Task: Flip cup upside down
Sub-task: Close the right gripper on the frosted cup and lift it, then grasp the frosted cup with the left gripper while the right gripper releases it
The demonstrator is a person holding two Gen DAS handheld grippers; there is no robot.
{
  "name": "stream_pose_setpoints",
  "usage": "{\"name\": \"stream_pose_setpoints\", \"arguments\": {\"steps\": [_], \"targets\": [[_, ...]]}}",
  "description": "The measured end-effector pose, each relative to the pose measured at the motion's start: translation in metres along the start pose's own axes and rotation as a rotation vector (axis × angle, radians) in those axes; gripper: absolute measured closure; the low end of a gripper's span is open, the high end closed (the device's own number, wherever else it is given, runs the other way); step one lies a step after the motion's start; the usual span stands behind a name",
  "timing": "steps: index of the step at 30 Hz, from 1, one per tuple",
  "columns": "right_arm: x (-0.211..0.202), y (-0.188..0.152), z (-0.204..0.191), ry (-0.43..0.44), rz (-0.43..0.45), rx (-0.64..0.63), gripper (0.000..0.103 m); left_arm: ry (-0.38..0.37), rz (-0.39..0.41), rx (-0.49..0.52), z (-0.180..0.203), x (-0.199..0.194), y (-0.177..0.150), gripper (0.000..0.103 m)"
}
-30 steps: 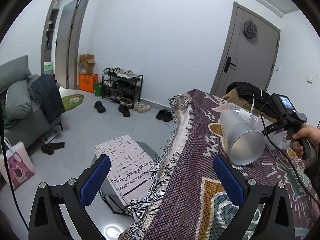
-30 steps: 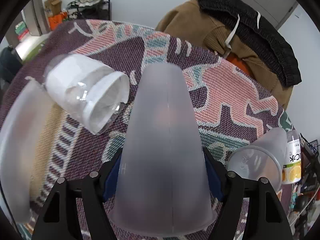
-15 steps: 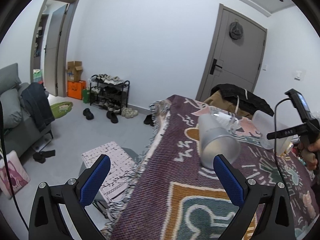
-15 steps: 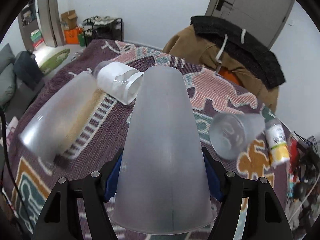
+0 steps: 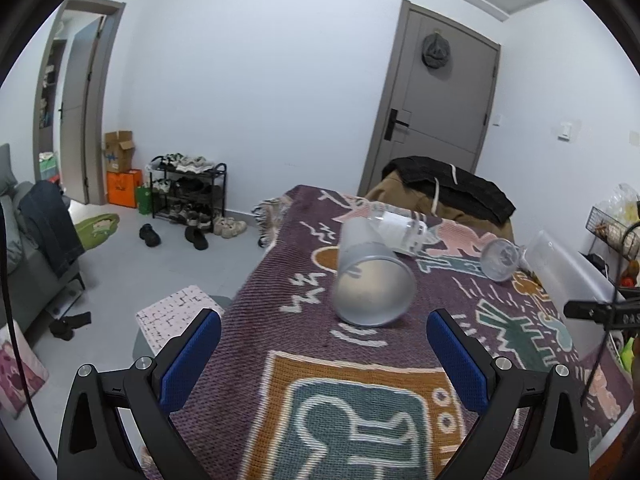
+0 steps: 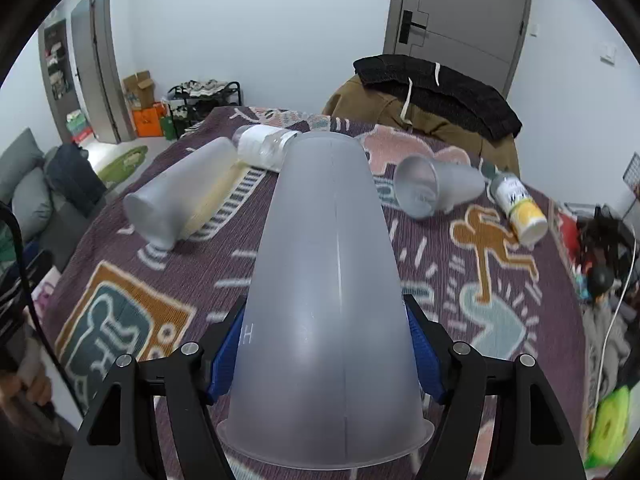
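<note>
We held a frosted cup (image 6: 332, 280) in the right gripper (image 6: 326, 354), its blue pads (image 6: 224, 360) clenched against the cup's lower walls near the flared rim. The rim sat closest to the right wrist camera at 6 o'clock and the closed base pointed away toward 12 o'clock. The cup was translucent grey-white, tapering toward the base, with a faint seam running down its side and a small raised mark near the left pad. Nothing showed inside it.

On the patterned cloth (image 6: 460, 264) three more containers lay on their sides. A tall frosted tumbler (image 6: 180, 196) lay at 10 o'clock from the held cup, its closed end toward the camera in that view; in the left wrist view the same tumbler (image 5: 370, 276) turned its open mouth to us and we saw nothing in it. A clear bottle with a white label (image 6: 264, 146) lay just behind it, touching or nearly so. A smaller frosted cup (image 6: 436, 188) lay at 2 o'clock, mouth facing us, apparently empty. Beside it lay a small bottle with a yellow label (image 6: 520, 210); its contents we could not tell.

The left gripper (image 5: 323, 346) was released, its blue pads spread wide with nothing between them, the tumbler lying beyond at 12 o'clock.
</note>
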State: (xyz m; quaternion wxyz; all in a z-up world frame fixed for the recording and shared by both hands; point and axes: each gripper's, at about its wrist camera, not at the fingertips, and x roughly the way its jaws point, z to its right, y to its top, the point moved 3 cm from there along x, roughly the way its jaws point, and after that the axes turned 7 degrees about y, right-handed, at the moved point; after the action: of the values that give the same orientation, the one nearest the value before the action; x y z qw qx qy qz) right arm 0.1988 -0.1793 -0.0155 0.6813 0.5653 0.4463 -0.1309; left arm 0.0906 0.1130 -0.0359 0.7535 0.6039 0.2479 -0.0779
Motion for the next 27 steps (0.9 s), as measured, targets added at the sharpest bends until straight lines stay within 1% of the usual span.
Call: {"name": "stream_pose_setpoints", "arguments": {"steps": [2,6,10,16,19,21,23,27], "targets": [[-0.006,-0.01,0.0,0.0,0.005,0.0,0.03,-0.009,-0.005,0.014,0.008,-0.002,-0.001,0.0],[-0.011,-0.035,0.004,0.039,-0.016,0.034,0.03,-0.031,-0.027,0.039,0.025,-0.003,-0.004,0.0],[-0.011,-0.059,0.005,0.077,-0.049,0.075,0.03,-0.046,-0.048,0.072,0.041,-0.004,-0.008,0.0],[-0.001,-0.085,0.009,0.136,-0.082,0.141,0.03,-0.076,-0.096,0.102,0.059,-0.003,-0.013,0.0],[0.011,-0.09,0.008,0.169,-0.093,0.163,0.029,-0.08,-0.118,0.118,0.066,0.001,-0.015,0.0],[0.022,-0.093,0.009,0.208,-0.1,0.192,0.029,-0.082,-0.142,0.129,0.071,0.006,-0.016,0.0],[0.031,-0.093,0.012,0.208,-0.093,0.204,0.028,-0.085,-0.17,0.139,0.075,0.011,-0.017,0.0],[0.036,-0.092,0.014,0.288,-0.084,0.239,0.027,-0.093,-0.222,0.149,0.085,0.02,-0.016,0.0]]}}
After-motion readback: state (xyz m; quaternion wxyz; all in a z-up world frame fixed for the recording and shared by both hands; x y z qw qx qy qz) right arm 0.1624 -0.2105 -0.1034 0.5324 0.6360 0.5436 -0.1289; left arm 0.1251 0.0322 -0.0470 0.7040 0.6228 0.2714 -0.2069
